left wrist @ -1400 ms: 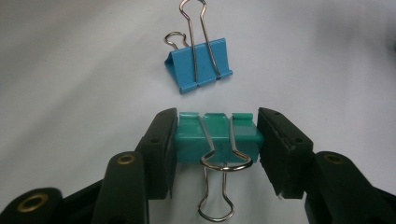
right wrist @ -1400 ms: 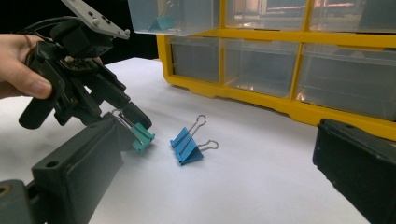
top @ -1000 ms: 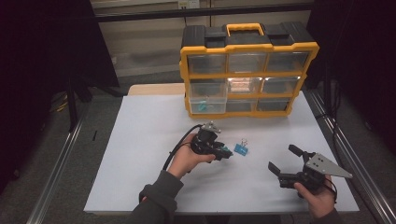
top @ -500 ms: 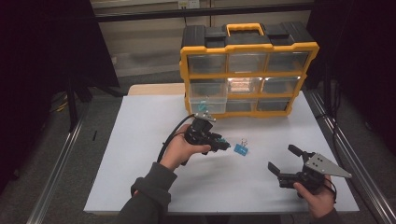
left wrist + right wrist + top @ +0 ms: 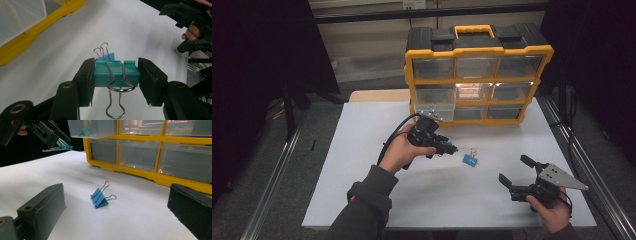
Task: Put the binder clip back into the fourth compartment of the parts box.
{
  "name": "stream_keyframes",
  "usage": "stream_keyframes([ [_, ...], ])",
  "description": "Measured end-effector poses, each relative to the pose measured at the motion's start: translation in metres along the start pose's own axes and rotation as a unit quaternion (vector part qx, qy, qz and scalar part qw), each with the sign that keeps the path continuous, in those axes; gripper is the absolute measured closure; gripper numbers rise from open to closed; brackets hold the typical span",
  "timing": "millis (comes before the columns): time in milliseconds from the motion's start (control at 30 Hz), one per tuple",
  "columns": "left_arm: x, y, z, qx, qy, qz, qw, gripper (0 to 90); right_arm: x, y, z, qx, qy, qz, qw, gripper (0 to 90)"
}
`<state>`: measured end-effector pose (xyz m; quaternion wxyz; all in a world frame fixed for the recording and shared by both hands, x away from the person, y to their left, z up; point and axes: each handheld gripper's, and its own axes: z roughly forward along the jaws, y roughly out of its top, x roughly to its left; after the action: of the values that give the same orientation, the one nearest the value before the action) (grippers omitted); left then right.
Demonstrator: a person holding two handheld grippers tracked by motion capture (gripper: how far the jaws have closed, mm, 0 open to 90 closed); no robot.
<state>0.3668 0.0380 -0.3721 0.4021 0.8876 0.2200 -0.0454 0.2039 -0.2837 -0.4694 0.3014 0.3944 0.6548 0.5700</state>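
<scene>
The left gripper pinches a teal metal binder clip, carrying it; next, judging by position, comes the yellow organiser's open clear drawer. The right gripper waits spread.

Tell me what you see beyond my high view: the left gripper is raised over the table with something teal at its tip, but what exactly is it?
Observer: A teal binder clip, clamped by its body between the left gripper's jaws, wire handles free.
Operator: Is the blue clip on the table open or folded?
Observer: The blue binder clip lies on its side, both wire handles sticking out.
Operator: And the right gripper?
Observer: The right gripper is open, jaws wide, aimed at that blue clip, nothing between them.
</scene>
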Motion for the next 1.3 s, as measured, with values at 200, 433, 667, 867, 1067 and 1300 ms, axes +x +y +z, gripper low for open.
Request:
stream_keyframes([
  [200, -0.001, 0.012, -0.009, -0.007, 0.002, 0.001, 1.0000, 50.1, 0.000, 0.000, 0.000, 0.001, 0.002, -0.002, 1.0000, 0.6],
  [433, 0.001, 0.022, -0.018, -0.009, 0.000, 0.005, 0.9999, 50.1, 0.000, 0.000, 0.000, -0.001, 0.001, -0.003, 1.0000, 0.6],
  [667, 0.001, 0.033, -0.026, -0.009, 0.004, 0.001, 0.9999, 50.1, 0.000, 0.000, -0.001, 0.000, 0.000, -0.001, 1.0000, 0.6],
  [867, 0.000, 0.041, -0.030, -0.013, 0.003, 0.008, 0.9999, 50.1, 0.000, 0.000, -0.001, 0.000, 0.001, -0.001, 1.0000, 0.6],
  [1067, 0.000, 0.052, -0.044, -0.018, 0.008, 0.016, 0.9997, 50.1, 0.001, 0.000, 0.000, 0.001, 0.002, 0.000, 1.0000, 0.6],
  [1300, 0.001, 0.063, -0.054, -0.021, 0.016, 0.019, 0.9995, 50.1, 0.000, 0.000, 0.000, 0.001, 0.002, -0.001, 1.0000, 0.6],
])
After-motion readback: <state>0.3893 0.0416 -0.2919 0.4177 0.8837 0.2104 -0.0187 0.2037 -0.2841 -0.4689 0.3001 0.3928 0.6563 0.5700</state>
